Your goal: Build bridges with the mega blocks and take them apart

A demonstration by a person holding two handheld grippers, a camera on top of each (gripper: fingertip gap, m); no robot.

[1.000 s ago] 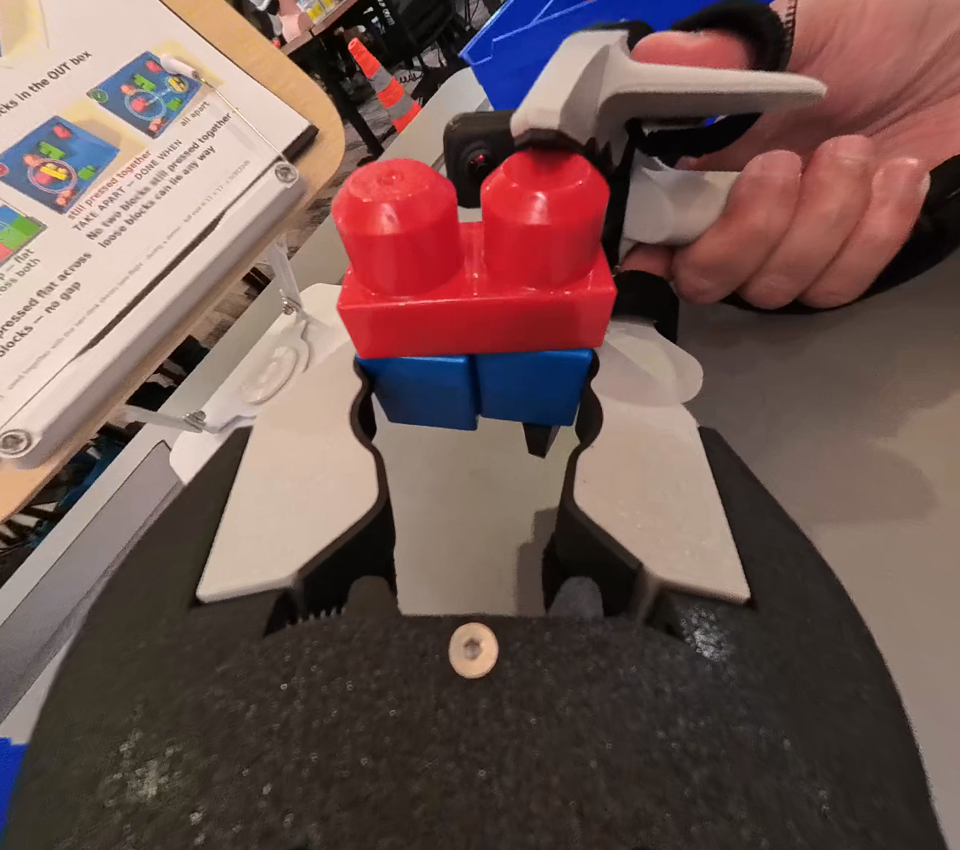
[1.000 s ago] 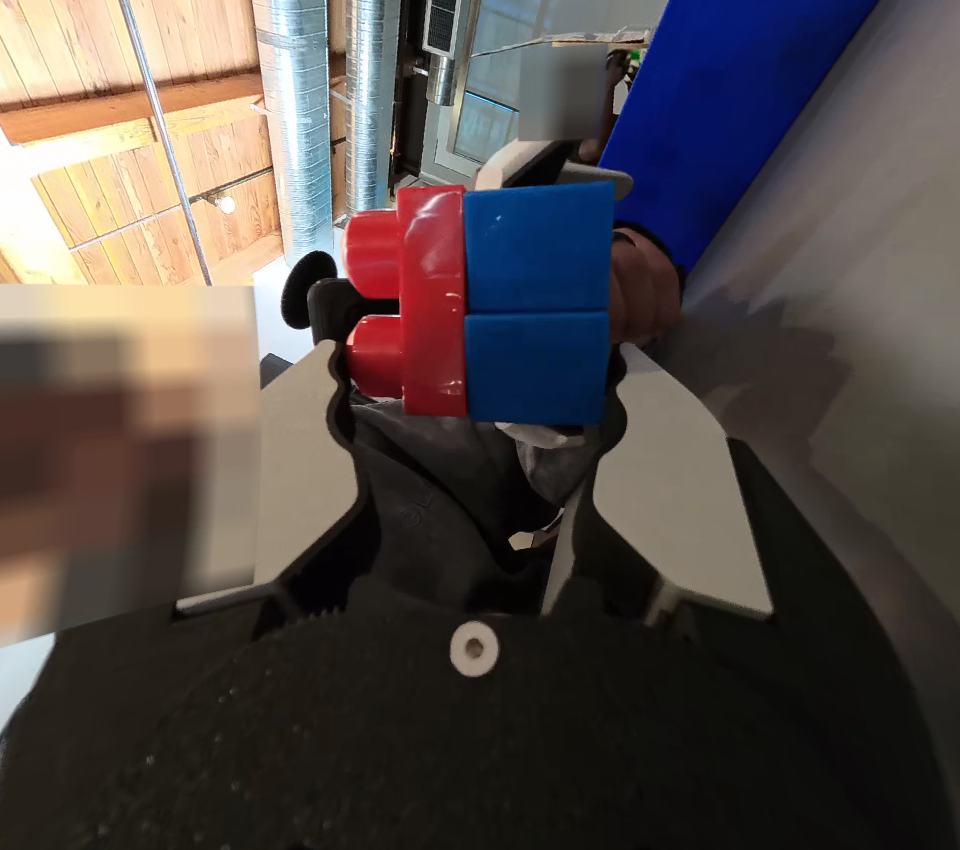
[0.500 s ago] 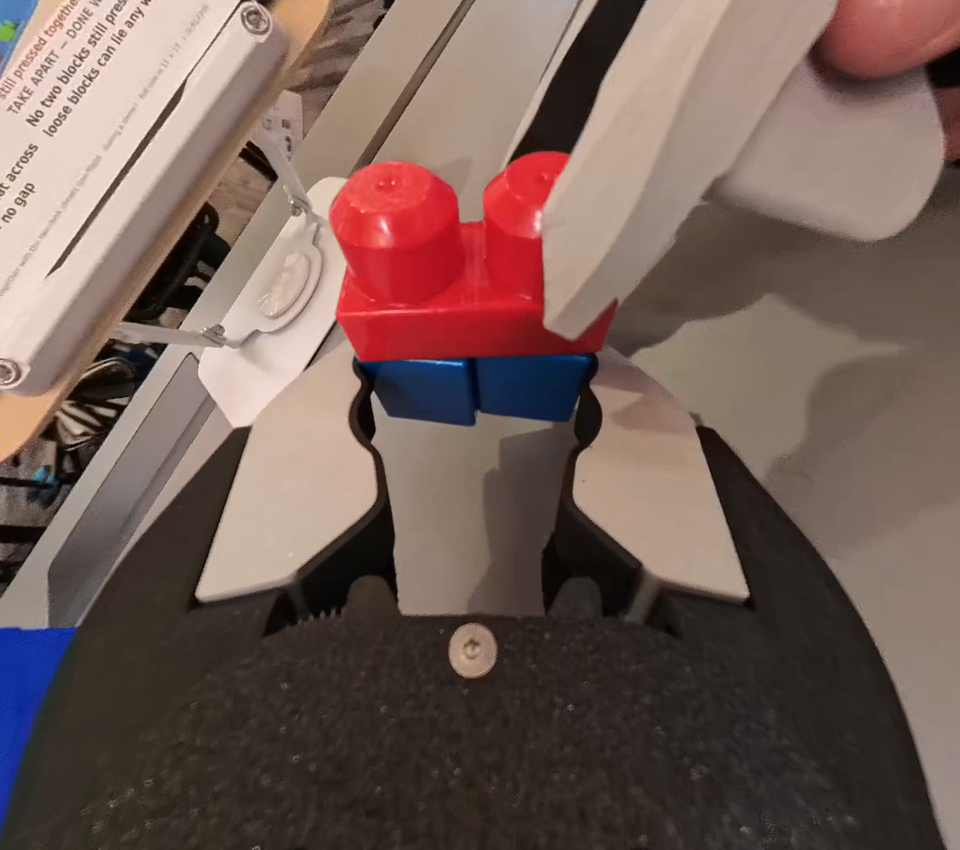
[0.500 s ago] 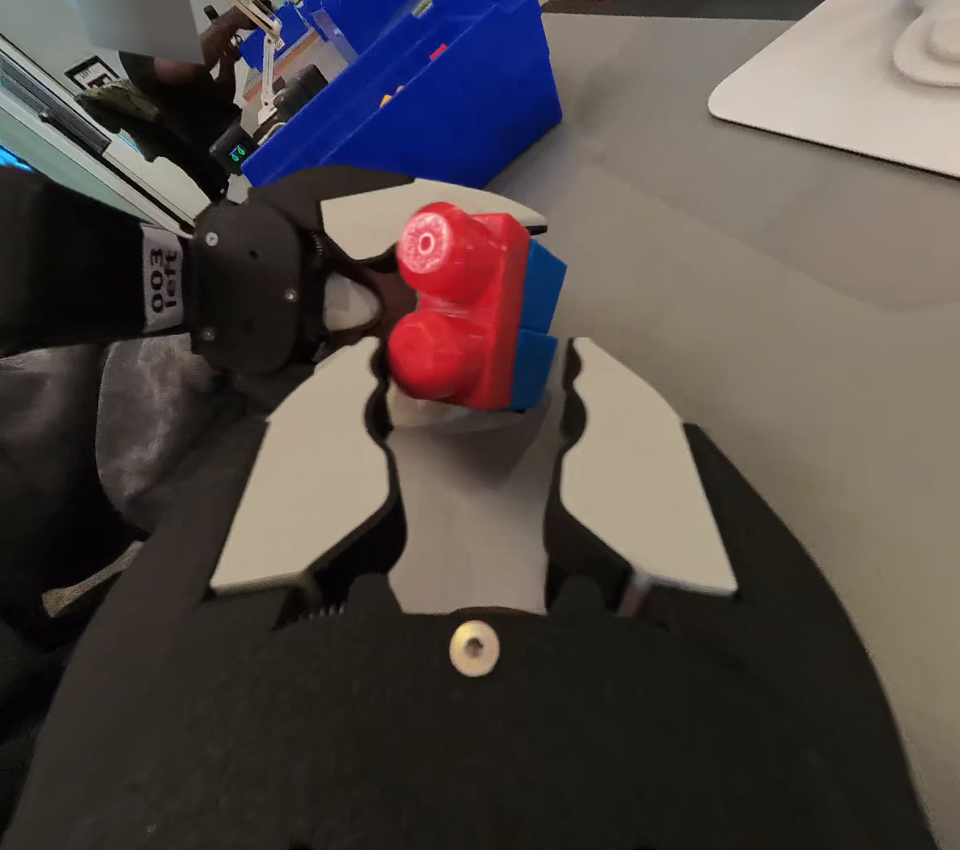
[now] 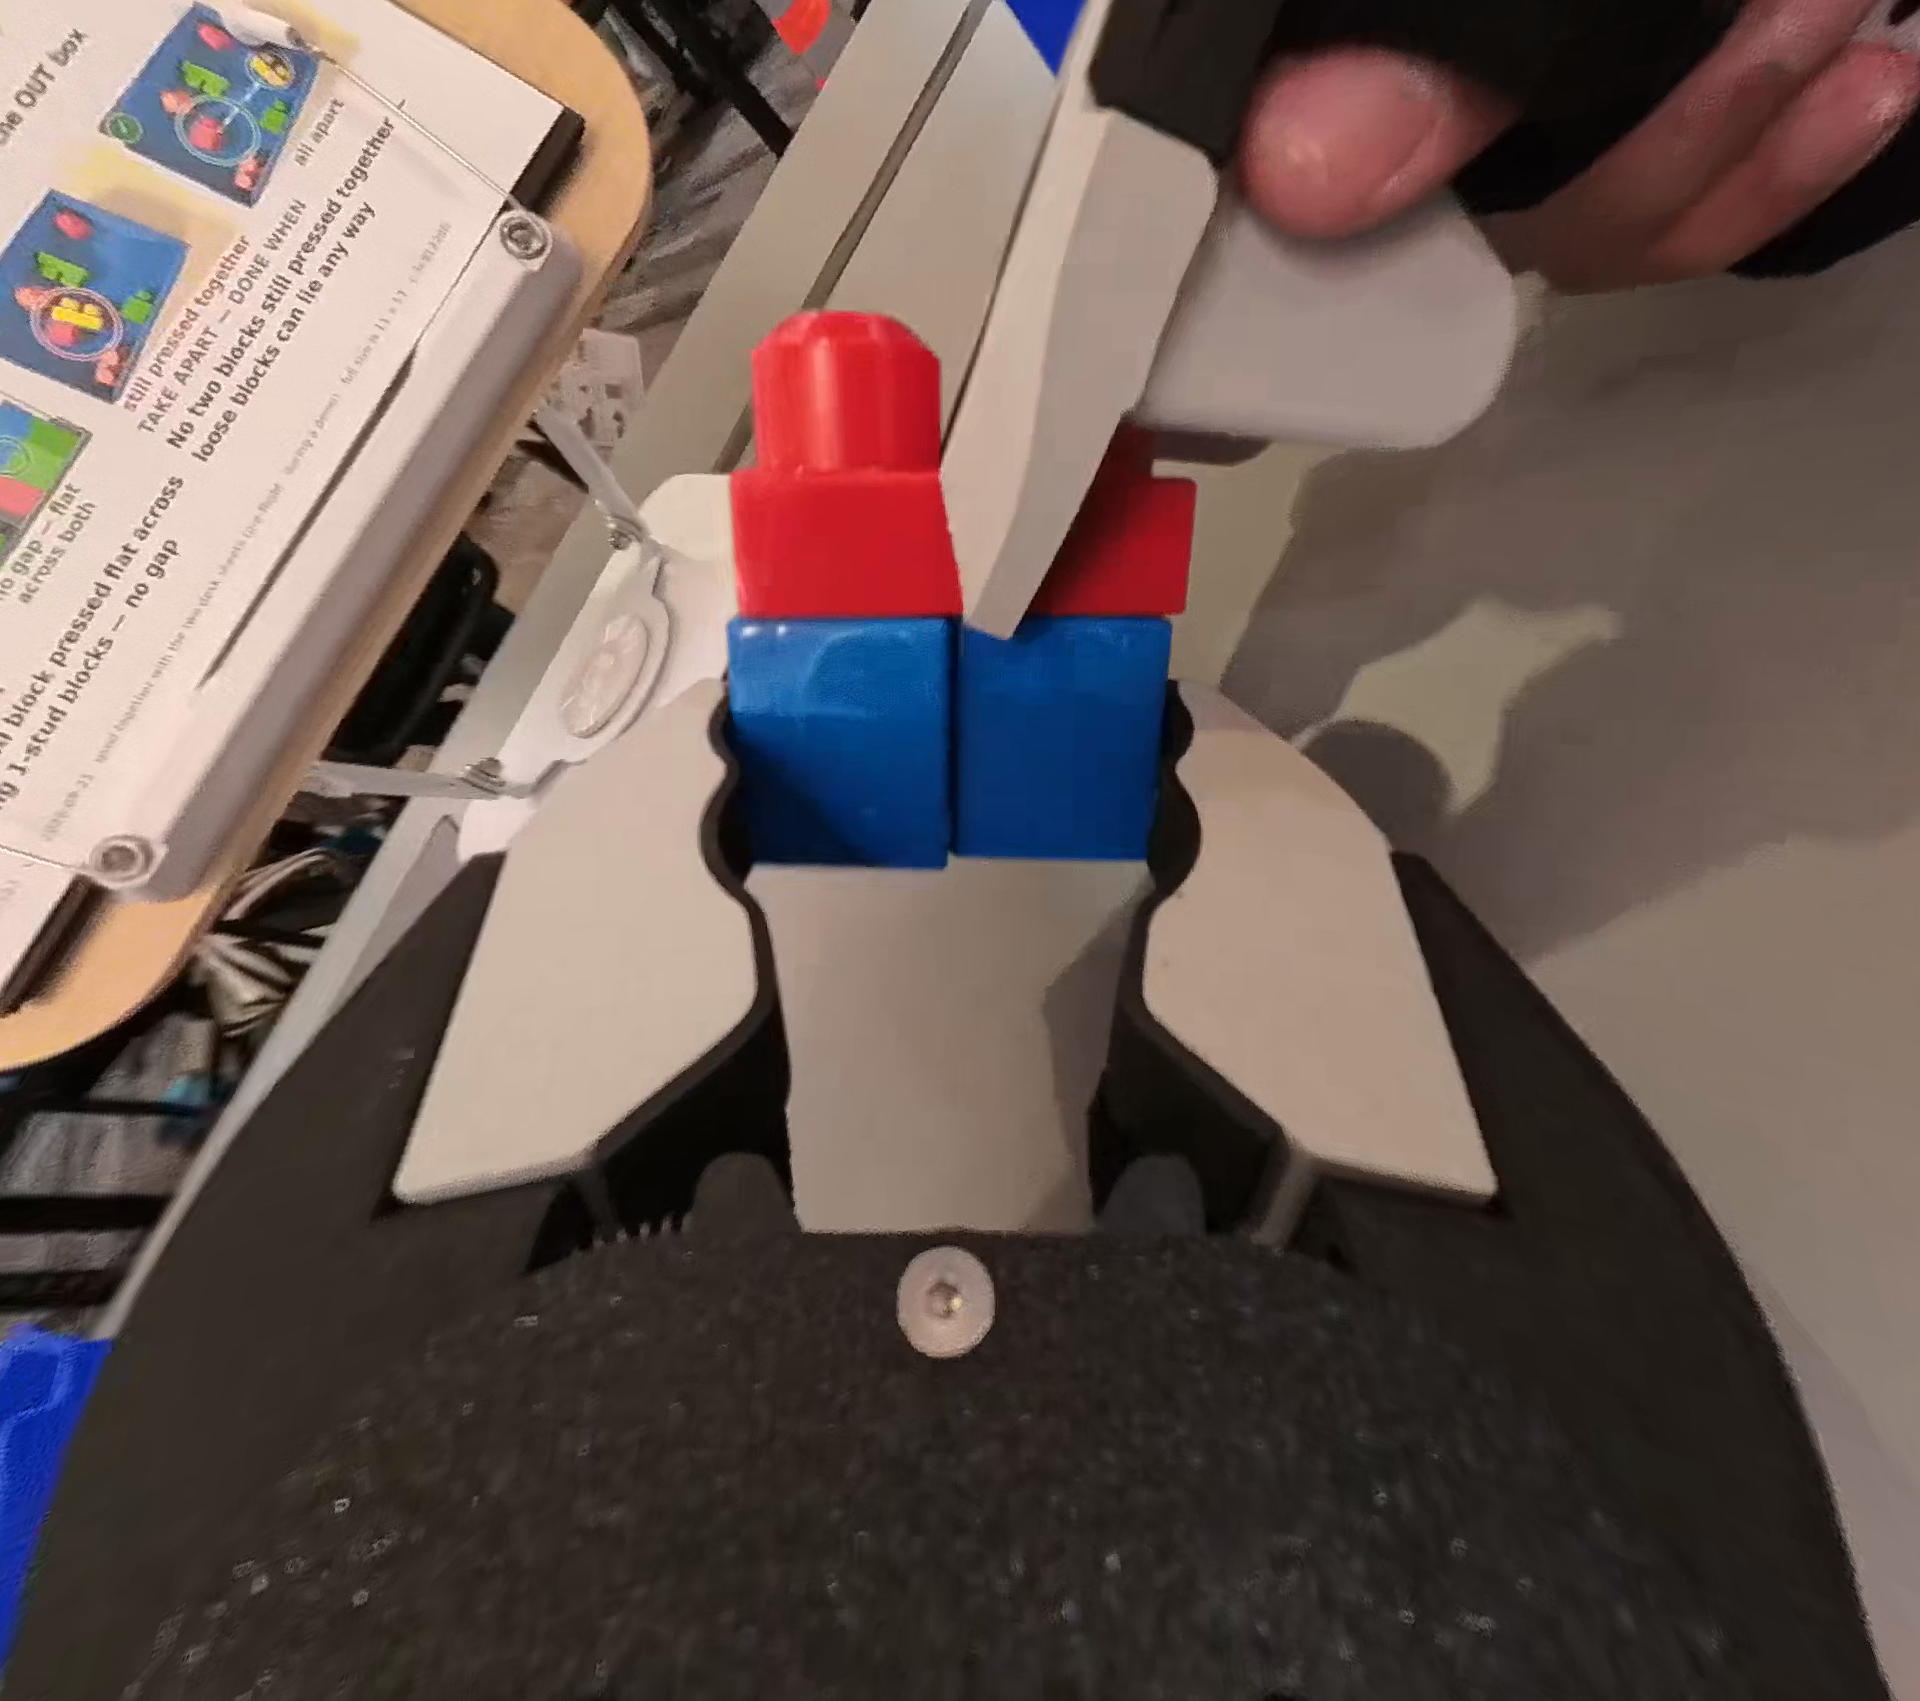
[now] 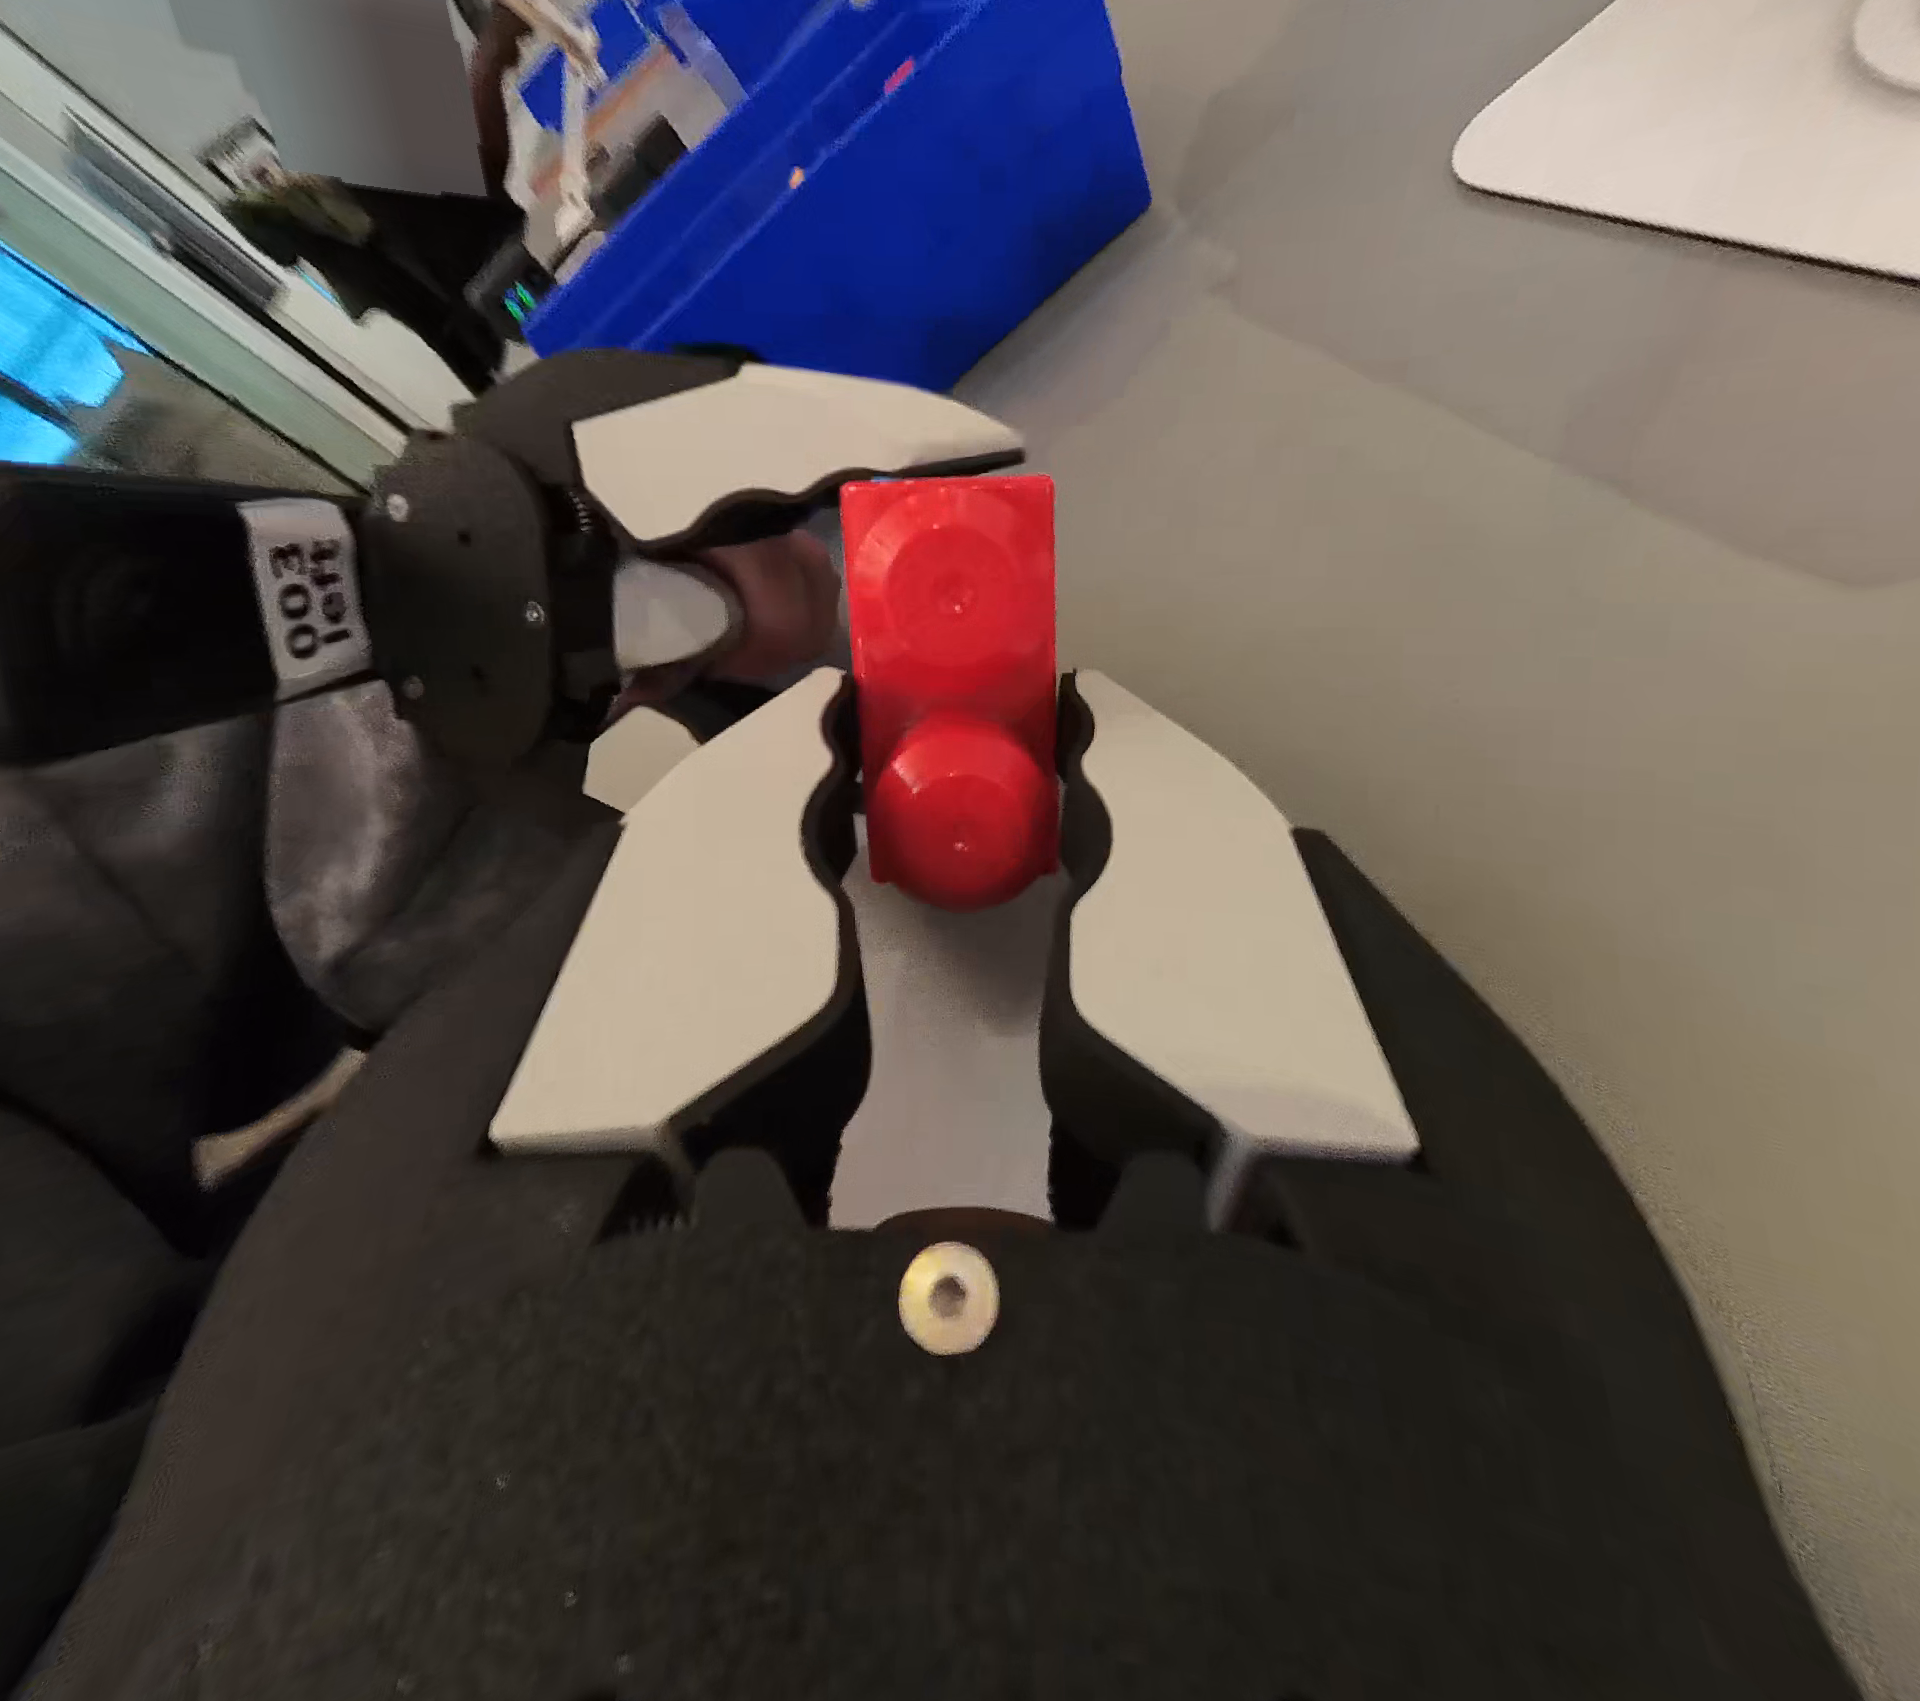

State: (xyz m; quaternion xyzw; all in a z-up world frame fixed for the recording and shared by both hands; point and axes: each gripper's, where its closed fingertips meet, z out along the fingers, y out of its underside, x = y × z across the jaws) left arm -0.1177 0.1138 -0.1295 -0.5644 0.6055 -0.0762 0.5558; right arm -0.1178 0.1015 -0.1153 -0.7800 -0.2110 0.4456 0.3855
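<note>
A red two-stud block (image 5: 842, 539) sits pressed on two blue blocks (image 5: 842, 747) that stand side by side. My left gripper (image 5: 948, 747) is shut on the blue pair, one finger on each outer side, above the grey table. My right gripper (image 6: 954, 716) comes from above and is shut on the red block (image 6: 951, 591), one finger on each long side. One of its fingers (image 5: 1039, 404) crosses the front of the red block in the left wrist view. The blue blocks are hidden under the red block in the right wrist view, where the left gripper's upper finger (image 6: 790, 436) shows at the left.
A wooden board with a printed instruction sheet (image 5: 260, 301) hangs close at the left. Blue bins (image 6: 883, 217) stand at the table's far side. A white stand base (image 6: 1714, 124) lies at the right. The grey table (image 5: 1662, 716) lies below. A hand (image 5: 1558, 41) holds the right gripper. The tips of both grippers are at nearly the same place.
My right gripper has swung round from facing the stack's side to over its top and closed on the red block. My left gripper has kept its hold on the blue blocks.
</note>
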